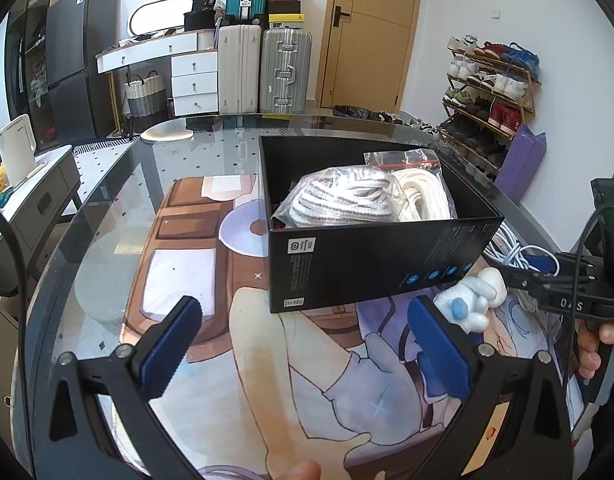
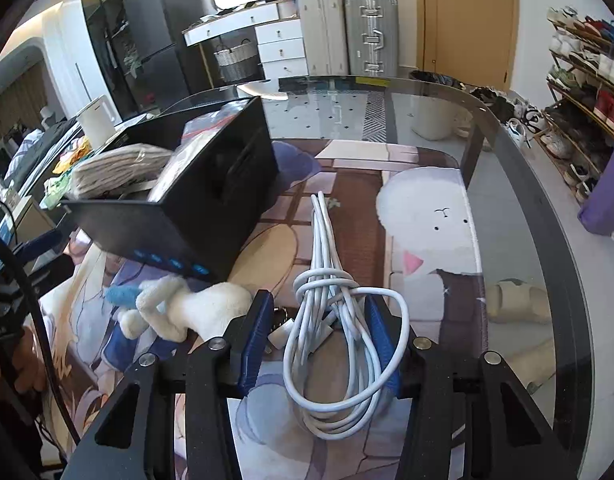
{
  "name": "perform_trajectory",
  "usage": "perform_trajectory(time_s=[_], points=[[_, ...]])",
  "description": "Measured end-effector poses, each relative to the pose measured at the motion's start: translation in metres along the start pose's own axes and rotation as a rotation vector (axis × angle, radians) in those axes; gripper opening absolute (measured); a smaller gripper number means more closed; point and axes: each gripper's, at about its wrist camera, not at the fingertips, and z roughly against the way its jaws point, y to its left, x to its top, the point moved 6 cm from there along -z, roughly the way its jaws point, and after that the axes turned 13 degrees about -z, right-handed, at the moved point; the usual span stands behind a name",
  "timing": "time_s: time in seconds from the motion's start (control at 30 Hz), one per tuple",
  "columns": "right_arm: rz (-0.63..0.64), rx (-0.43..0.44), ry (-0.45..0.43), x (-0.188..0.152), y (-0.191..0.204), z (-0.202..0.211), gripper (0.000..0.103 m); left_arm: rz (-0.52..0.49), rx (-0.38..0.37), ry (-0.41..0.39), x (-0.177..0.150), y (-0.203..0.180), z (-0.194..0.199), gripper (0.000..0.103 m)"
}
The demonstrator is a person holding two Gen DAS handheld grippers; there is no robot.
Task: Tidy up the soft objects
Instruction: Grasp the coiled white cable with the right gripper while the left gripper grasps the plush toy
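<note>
Two tools: left tool (image 1: 303, 344) spread wide, empty; right tool (image 2: 321, 336) partly open, straddling the white cable (image 2: 331, 320).
Cable: on the counter (image 2: 507, 184), beside the black box (image 2: 195, 208).
Plush toy (image 2: 187, 308): against the box's front.

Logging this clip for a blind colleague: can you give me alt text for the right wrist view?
The right gripper, jaws open, straddles a bundled white cable lying on the illustrated desk mat. To its left lie a white plush toy with a blue tuft and an open black cardboard box holding bagged rope.
</note>
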Motion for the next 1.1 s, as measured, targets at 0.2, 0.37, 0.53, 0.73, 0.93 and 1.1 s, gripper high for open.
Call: perform_trajectory(time_s=[0.2, 0.37, 0.53, 0.73, 0.93, 1.1], points=[[0.031, 0.020, 0.011, -0.012, 0.011, 0.003, 0.048, -0.010, -0.015, 0.003, -0.001, -0.003, -0.001, 0.103], [0.053, 0.046, 0.021, -0.023, 0.024, 0.007, 0.048, -0.080, -0.062, 0.020, -0.002, -0.020, -0.001, 0.103], [0.068, 0.069, 0.030, -0.033, 0.032, 0.011, 0.048, -0.179, -0.102, 0.065, -0.009, -0.048, -0.003, 0.103], [0.069, 0.089, 0.037, -0.041, 0.038, 0.016, 0.048, -0.182, -0.161, 0.114, -0.007, -0.060, -0.010, 0.103], [0.065, 0.100, 0.038, -0.046, 0.038, 0.021, 0.048, -0.149, -0.209, 0.166, -0.004, -0.060, -0.021, 0.103], [0.075, 0.105, 0.041, -0.047, 0.039, 0.021, 0.048, -0.180, -0.226, 0.185, -0.004, -0.066, -0.025, 0.101]])
